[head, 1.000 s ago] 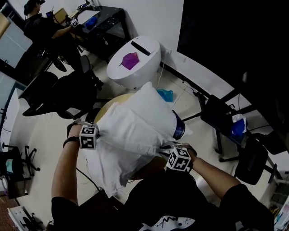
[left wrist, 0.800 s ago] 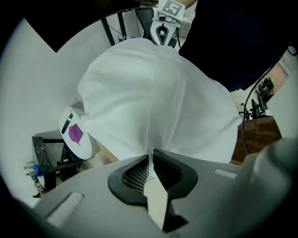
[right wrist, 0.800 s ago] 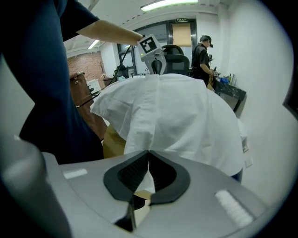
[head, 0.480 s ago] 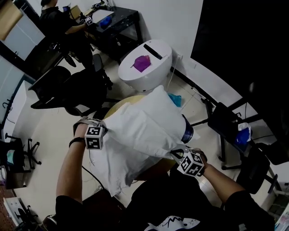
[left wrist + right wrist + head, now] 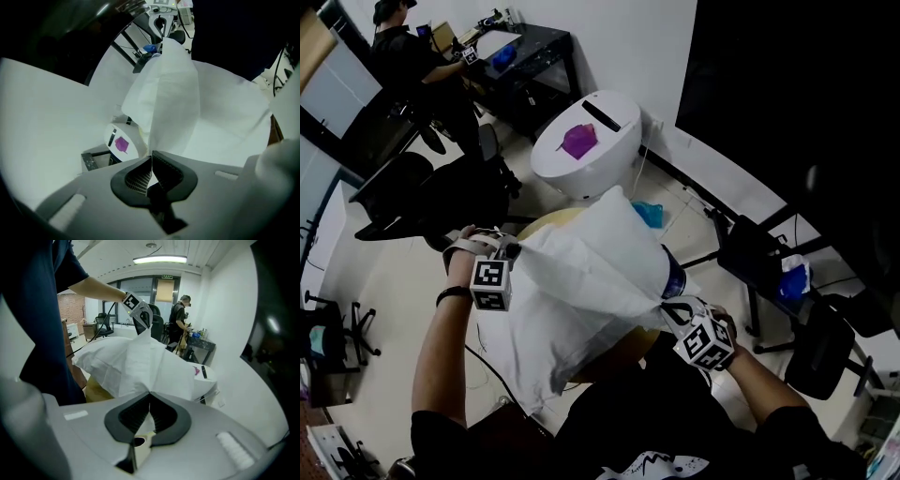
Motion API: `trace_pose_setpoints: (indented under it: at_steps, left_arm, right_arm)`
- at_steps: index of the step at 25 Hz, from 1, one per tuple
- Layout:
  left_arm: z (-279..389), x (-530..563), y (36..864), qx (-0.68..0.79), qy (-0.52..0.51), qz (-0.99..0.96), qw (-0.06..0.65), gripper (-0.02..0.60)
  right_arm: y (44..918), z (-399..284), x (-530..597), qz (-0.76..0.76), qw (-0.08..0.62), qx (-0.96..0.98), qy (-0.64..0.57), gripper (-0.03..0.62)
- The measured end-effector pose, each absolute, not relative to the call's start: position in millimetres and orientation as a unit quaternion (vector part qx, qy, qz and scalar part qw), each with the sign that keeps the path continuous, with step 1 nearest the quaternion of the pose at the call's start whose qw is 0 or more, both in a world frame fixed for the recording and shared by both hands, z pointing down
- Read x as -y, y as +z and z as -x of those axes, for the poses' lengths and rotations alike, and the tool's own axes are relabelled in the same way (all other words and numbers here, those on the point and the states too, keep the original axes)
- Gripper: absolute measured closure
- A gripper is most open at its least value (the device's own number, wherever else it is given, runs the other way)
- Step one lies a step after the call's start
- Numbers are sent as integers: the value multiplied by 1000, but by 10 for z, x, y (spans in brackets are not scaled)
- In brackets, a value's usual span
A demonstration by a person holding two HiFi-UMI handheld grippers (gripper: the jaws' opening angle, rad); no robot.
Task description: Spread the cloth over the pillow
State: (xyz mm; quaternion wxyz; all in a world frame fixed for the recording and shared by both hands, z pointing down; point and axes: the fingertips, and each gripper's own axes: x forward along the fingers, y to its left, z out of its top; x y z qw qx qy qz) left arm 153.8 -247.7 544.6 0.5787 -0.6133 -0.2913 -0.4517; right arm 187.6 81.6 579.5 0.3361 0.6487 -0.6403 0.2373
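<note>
A white cloth [image 5: 581, 295] hangs stretched between my two grippers above a round yellowish table [image 5: 546, 221]. My left gripper [image 5: 514, 250] is shut on the cloth's left edge, and its pads pinch the fabric [image 5: 168, 103] in the left gripper view. At the near right my right gripper [image 5: 666, 307] is shut on another corner of the cloth [image 5: 140, 364], which bunches into its closed jaws. The cloth's far end rises to a peak [image 5: 619, 202]. I cannot tell the pillow apart from the cloth; whatever lies under it is hidden. The left gripper [image 5: 140, 317] also shows in the right gripper view.
A white round machine [image 5: 605, 155] with a purple object [image 5: 577, 141] on it stands beyond the table. A black desk [image 5: 525, 52] with a person [image 5: 398, 47] is at the far left. Office chairs [image 5: 422, 192] stand left, a black chair [image 5: 750, 253] right, and a teal bag [image 5: 647, 214] lies on the floor.
My right gripper has drawn out to the right and nearer to me. The cloth now lies tighter between the two grippers. The left gripper has barely shifted.
</note>
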Motion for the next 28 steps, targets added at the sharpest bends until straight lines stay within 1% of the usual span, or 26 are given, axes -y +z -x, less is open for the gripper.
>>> trace_pose_setpoints:
  at_steps: [4,8,15,19,24,28]
  left_arm:
    - [-2134,2264,5335,285,-420,610,609,583]
    - [-2702,2022,5383,303,-407,597,621,583]
    - [-3670,1695,5697,337,-401,576,627,583]
    - [-4211,1494,5950,343,-376,570,645,583]
    - [-4629,1302,6325,359,-371,555,652,583]
    - [-4856,1262,6620,376,-377,539,653,583]
  right_arm:
    - [5756,-2192,-1002,-676,324,612,252,583]
    - [5794,-2493,-1189,-692,310,591,275,583]
    - [5973,-3034,-1529,-718,294,552,306,583]
    - [6141,-3290,-1713,-725,285,533,330,583]
    - [6384,-3486,-1809,-721,289,530,341,583]
    - [6662,-3590,-1814,-715,307,527,341,583]
